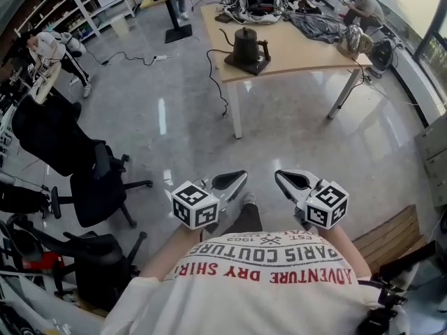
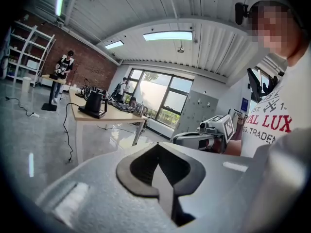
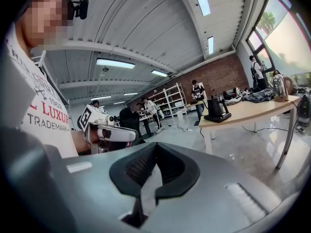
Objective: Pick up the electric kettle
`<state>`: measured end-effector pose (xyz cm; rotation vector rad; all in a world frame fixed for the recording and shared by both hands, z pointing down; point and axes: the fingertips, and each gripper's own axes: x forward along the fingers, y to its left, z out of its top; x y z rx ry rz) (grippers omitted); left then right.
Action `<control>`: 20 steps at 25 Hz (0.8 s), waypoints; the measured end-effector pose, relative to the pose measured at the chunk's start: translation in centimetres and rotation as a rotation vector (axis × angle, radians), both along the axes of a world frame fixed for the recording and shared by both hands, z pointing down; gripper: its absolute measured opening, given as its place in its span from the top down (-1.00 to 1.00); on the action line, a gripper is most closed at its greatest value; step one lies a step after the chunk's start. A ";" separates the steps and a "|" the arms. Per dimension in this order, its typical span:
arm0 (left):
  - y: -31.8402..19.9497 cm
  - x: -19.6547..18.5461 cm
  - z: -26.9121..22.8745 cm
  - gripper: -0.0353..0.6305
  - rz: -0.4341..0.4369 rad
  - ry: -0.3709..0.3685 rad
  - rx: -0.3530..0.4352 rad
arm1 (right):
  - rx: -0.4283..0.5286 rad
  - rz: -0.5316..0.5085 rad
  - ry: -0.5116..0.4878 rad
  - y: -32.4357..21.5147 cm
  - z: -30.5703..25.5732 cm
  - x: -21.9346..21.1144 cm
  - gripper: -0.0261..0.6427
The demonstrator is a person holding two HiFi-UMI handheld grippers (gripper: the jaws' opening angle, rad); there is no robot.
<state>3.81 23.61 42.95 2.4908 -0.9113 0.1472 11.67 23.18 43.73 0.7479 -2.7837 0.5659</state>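
The left gripper [image 2: 159, 149] is found with its jaws pressed together and nothing between them; the pads are of dark ribbed rubber, set in a smooth, pale grey moulded body, and a rounded hollow is left behind the closed tips. The right gripper [image 3: 154, 152] is of the same make and is likewise closed tight, with nothing held. In the head view both are seen side by side, low and close in front of the person's white printed shirt [image 1: 265, 278], each carrying its cube of black-and-white square markers, the tips angled slightly towards one another. Neither is touching anything. A glossy grey floor [image 1: 293, 124], reflective and seemingly polished, lies beneath and ahead of them. The electric kettle [image 1: 246, 45] is located well apart from both grippers, at the near left corner of a table [image 1: 307, 51] with a light wood top and white legs. It is matt black and squat, with a thin curved spout on one side and a handle on the other, and it is seated upright on a flat black square base [image 1: 249, 65]. A black cord [image 1: 216, 82] is seen hanging from the table edge beside it. A crumpled grey cloth [image 1: 316, 25] is heaped further back on the same top. A black office chair [image 1: 77, 166] is recorded at the left.
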 end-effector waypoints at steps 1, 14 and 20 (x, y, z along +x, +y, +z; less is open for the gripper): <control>-0.3 -0.3 0.1 0.89 -0.010 0.003 -0.001 | -0.002 -0.008 0.005 -0.2 0.2 -0.2 0.92; -5.8 -1.1 0.4 0.89 -0.004 0.006 0.009 | 0.014 0.003 0.003 -5.7 0.4 -1.0 0.92; -11.1 -0.7 1.6 0.89 0.031 0.021 -0.021 | -0.015 0.038 0.009 -10.8 1.7 -0.9 0.92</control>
